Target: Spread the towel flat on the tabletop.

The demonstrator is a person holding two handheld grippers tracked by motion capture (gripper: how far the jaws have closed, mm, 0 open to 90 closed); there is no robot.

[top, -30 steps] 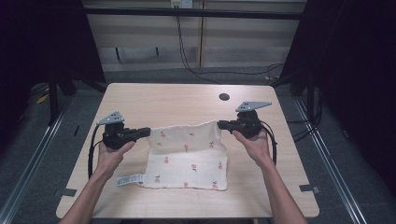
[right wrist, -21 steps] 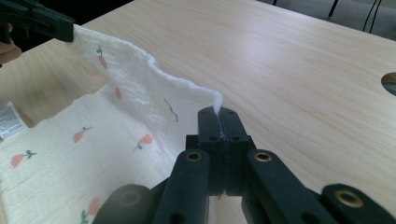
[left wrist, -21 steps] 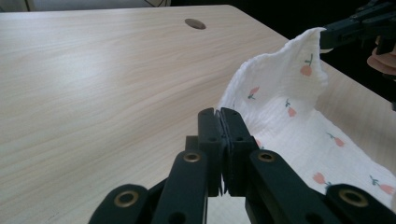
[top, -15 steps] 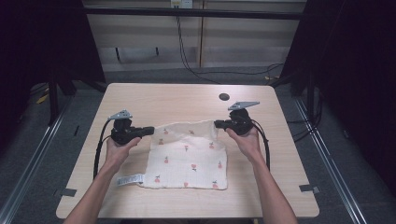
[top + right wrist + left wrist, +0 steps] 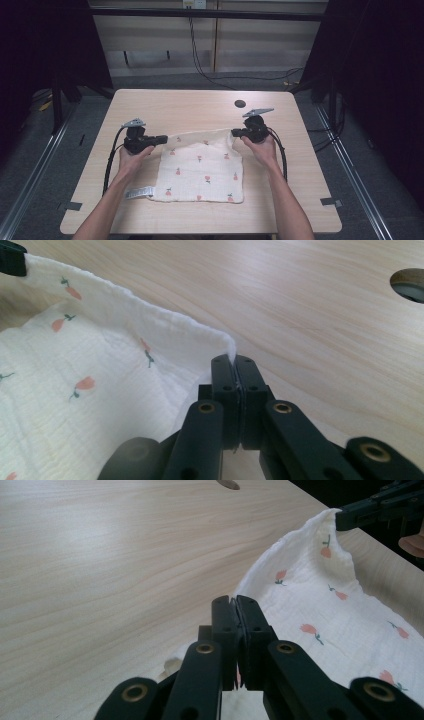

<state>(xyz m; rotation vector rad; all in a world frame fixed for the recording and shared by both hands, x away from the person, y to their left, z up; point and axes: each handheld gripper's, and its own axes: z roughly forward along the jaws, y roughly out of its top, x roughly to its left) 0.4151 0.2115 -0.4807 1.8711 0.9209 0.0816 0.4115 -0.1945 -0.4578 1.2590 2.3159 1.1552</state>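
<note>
A white cloth (image 5: 202, 167) printed with small red flowers lies spread on the wooden table (image 5: 200, 107). My left gripper (image 5: 162, 139) is shut on the cloth's far left corner, the fabric (image 5: 320, 605) pinched between its jaws (image 5: 235, 602). My right gripper (image 5: 234, 133) is shut on the far right corner, where a tip of cloth (image 5: 125, 340) sticks out above the closed jaws (image 5: 233, 362). Both far corners are raised a little off the table, and the far edge hangs taut between them. The near edge rests flat on the wood.
A white label tag (image 5: 140, 192) sticks out from the cloth's near left corner. A dark round hole (image 5: 240, 103) sits in the table beyond the right gripper. Cables trail from both grippers along the person's forearms. Bare wood lies beyond the cloth.
Both grippers have moved away from the person with the far corners, drawing the cloth's far edge forward and taut. The hands stand a little closer together.
</note>
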